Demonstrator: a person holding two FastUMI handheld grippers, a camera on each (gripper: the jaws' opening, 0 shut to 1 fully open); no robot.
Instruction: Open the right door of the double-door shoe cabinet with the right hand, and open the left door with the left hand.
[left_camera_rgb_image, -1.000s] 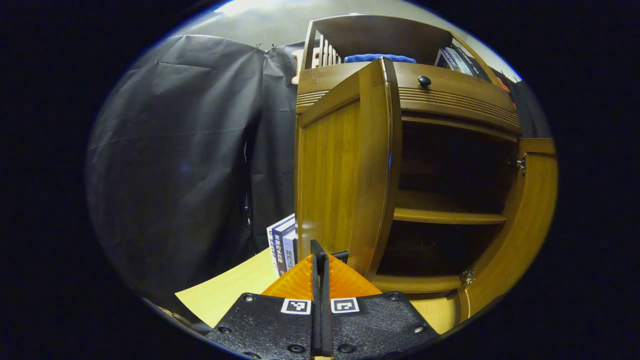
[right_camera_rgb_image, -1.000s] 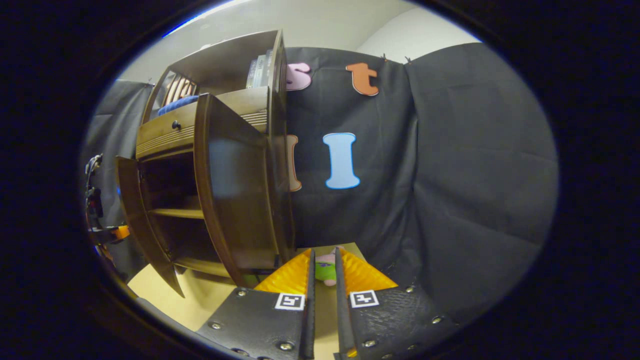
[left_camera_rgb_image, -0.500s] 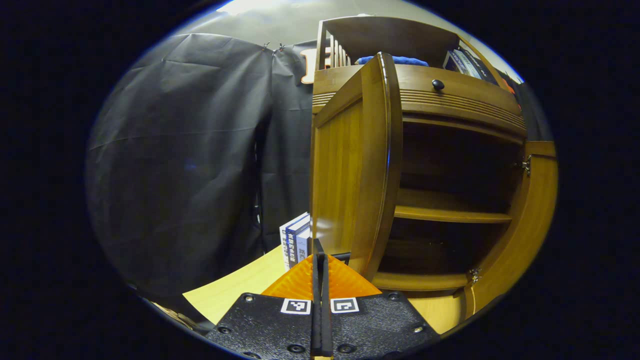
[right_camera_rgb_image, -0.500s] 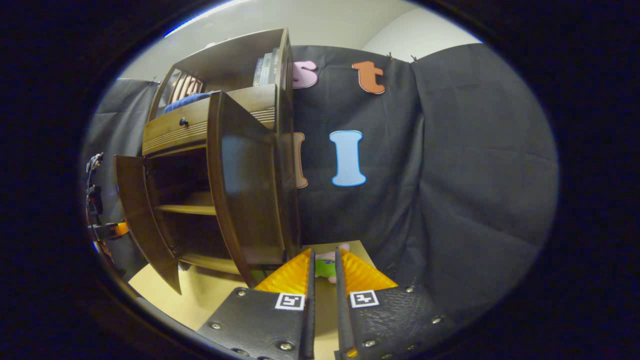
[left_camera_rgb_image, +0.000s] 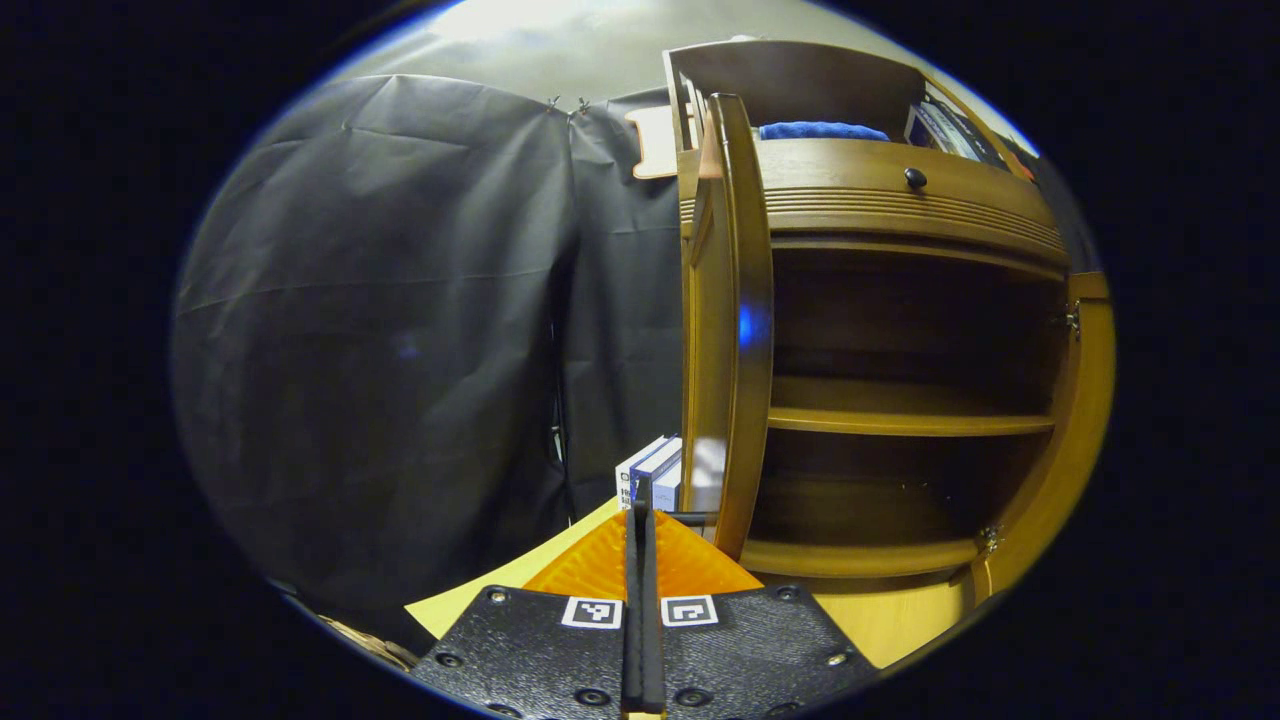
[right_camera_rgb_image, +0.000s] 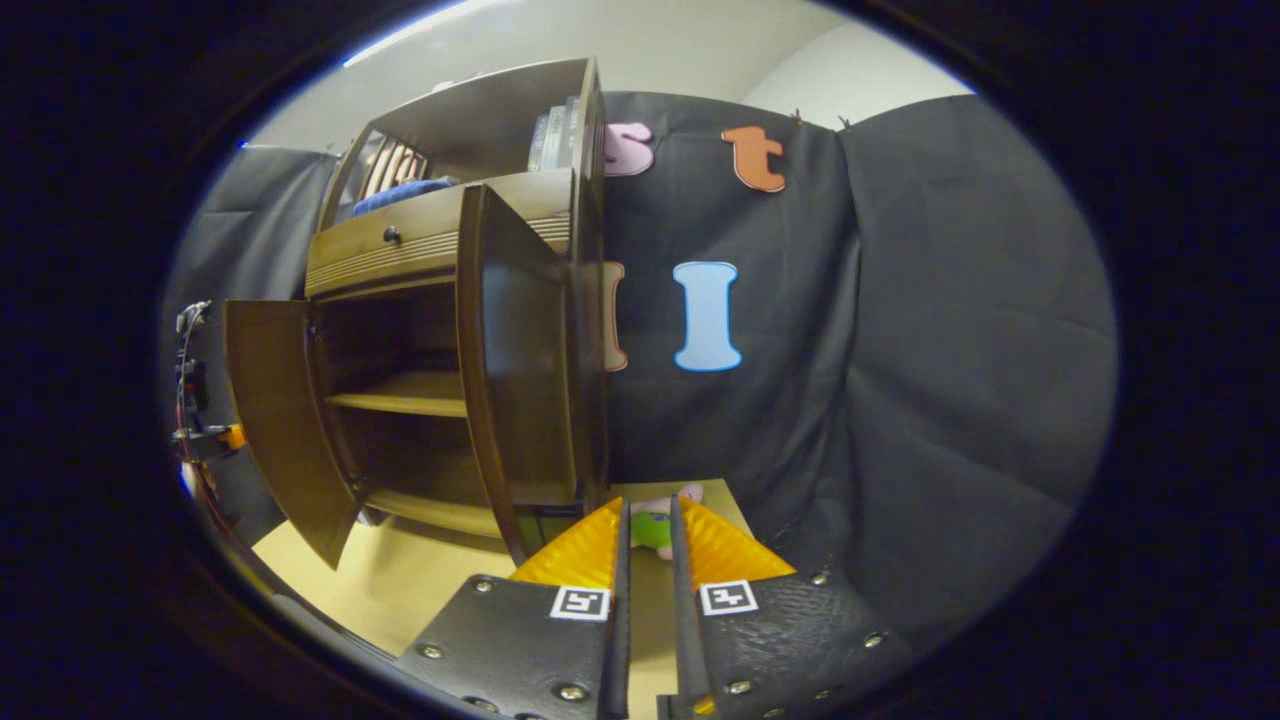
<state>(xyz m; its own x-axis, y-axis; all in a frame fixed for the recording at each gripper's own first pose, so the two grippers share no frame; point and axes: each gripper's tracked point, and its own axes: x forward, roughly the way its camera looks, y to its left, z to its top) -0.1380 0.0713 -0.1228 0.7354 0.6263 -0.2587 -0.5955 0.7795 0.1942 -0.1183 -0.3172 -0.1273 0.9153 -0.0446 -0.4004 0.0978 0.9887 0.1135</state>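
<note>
In the left gripper view we see the wooden shoe cabinet (left_camera_rgb_image: 900, 200) standing on the pale desk (left_camera_rgb_image: 900, 625) with both doors swung out. The left door (left_camera_rgb_image: 730, 320) is nearly edge-on to us, just beyond the left gripper (left_camera_rgb_image: 640, 525), whose jaws are pressed together with no gap; whether they pinch anything on the door we cannot tell. The right door (left_camera_rgb_image: 1070, 430) stands open at the far side, its hinges visible. Inside, a middle shelf (left_camera_rgb_image: 900, 420) crosses the dark interior. This view also gives us a few books (left_camera_rgb_image: 655, 470) standing on the desk beside the cabinet, a black drawer knob (left_camera_rgb_image: 914, 178) and a blue cloth (left_camera_rgb_image: 820, 130) on top.

The right gripper view adds the other side: the right door (right_camera_rgb_image: 520, 360) seen from outside, the left door (right_camera_rgb_image: 270, 420) open beyond, and a small pink and green plush toy (right_camera_rgb_image: 655, 525) on the desk ahead of the right gripper (right_camera_rgb_image: 645, 525), whose jaws stand slightly apart and hold nothing.
</note>
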